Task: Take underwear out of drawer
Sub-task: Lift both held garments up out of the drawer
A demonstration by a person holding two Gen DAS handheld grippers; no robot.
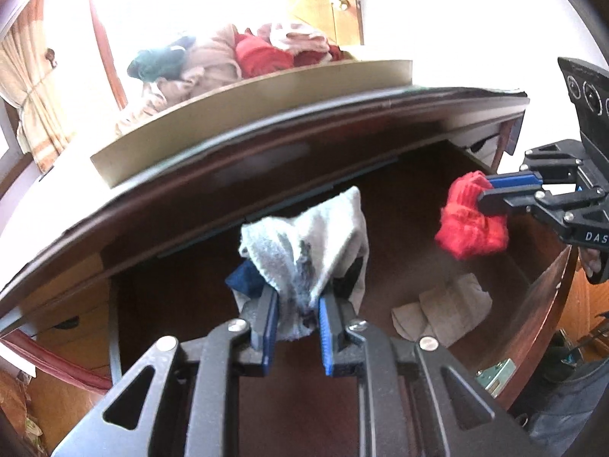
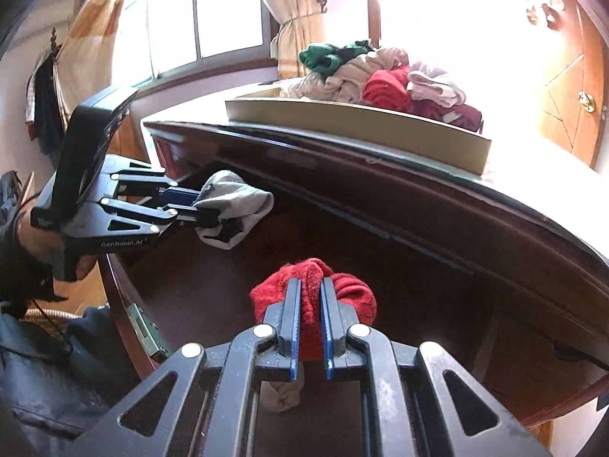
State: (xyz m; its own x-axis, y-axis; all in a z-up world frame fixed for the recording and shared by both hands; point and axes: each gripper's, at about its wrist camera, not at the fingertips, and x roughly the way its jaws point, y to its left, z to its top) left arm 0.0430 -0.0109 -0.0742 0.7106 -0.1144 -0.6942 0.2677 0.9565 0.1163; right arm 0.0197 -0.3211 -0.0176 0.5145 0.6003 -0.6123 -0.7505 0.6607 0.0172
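My left gripper (image 1: 297,297) is shut on a grey garment (image 1: 312,243) with dark blue parts, held above the open dark wooden drawer (image 1: 540,304). My right gripper (image 2: 309,285) is shut on a red garment (image 2: 354,297), also lifted over the drawer. In the left wrist view the right gripper (image 1: 485,190) shows at the right, clamping the red garment (image 1: 472,224). In the right wrist view the left gripper (image 2: 196,207) shows at the left with the grey garment (image 2: 236,205). A beige garment (image 1: 441,312) lies on the drawer floor, partly visible under my right fingers (image 2: 283,392).
On the dresser top (image 2: 418,175) stands a shallow tan box (image 2: 361,122) piled with green, beige, pink and red clothes (image 2: 380,76). A curtained window (image 2: 171,19) is behind, a wooden door (image 2: 571,95) at the right. A person's hand (image 2: 45,251) holds the left gripper.
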